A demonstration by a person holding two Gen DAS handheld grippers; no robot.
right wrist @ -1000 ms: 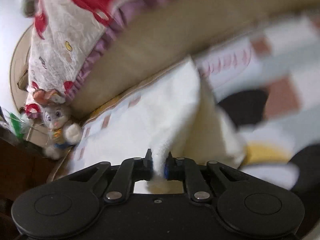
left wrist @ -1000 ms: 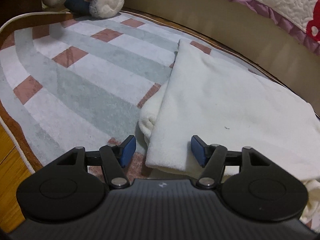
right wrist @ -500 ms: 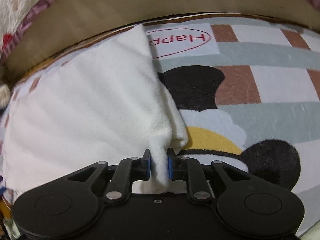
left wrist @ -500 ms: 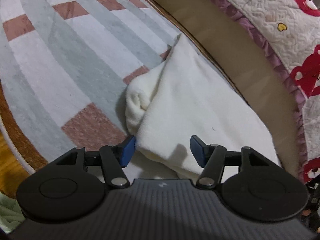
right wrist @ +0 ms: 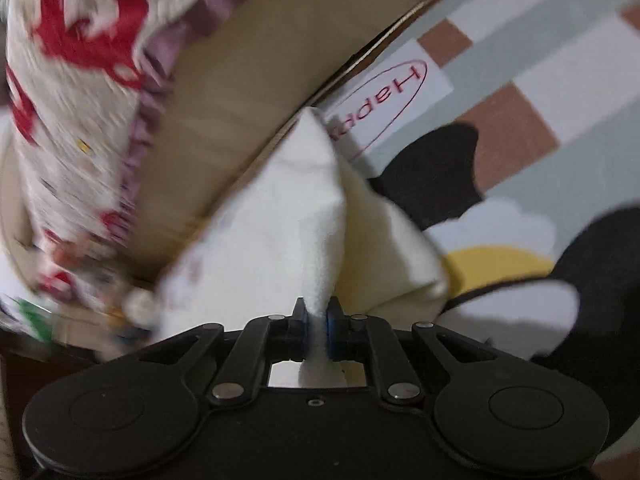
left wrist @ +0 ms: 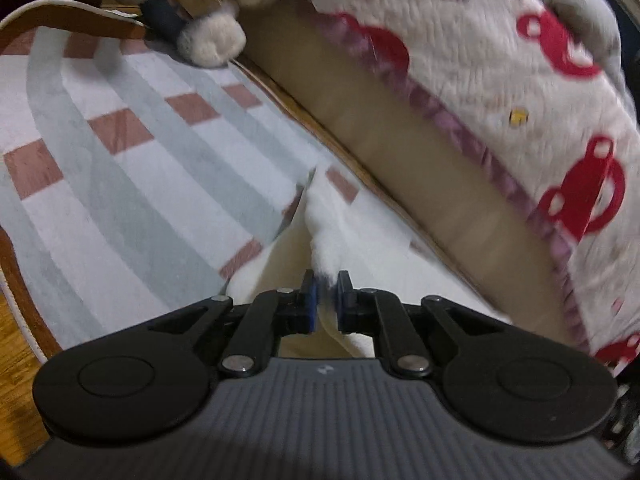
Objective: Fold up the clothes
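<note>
Right now I am holding a cream fleece garment (left wrist: 320,236) at two points, one in each gripper, and it is rising off a striped cartoon rug (left wrist: 132,184) beside a bed. In the left wrist view, the left gripper (left wrist: 325,294) has its blue-padded jaws pressed together on a thin ridge of the fleece, and the cloth is running away from the pads as a raised crease. In the right wrist view, the right gripper (right wrist: 316,318) is likewise clamped on a fold of the same garment (right wrist: 292,236), which is standing up in a peak, while a looser layer is sagging to the right onto the rug (right wrist: 520,92).

Both views are blurred, so I judge that I am mid-lift, carrying one edge over to make the next fold.

To do this well, I am thinking about a few things:
- keeping both hands at one height, so the held edge stays taut and straight;
- carrying the edge over evenly, so that the sagging layer does not bunch underneath;
- steering clear of the quilted bedspread (left wrist: 520,92) and the plush rabbit (left wrist: 212,36) at the rug's far edge;
- setting the edge down flat before letting the jaws part.
</note>
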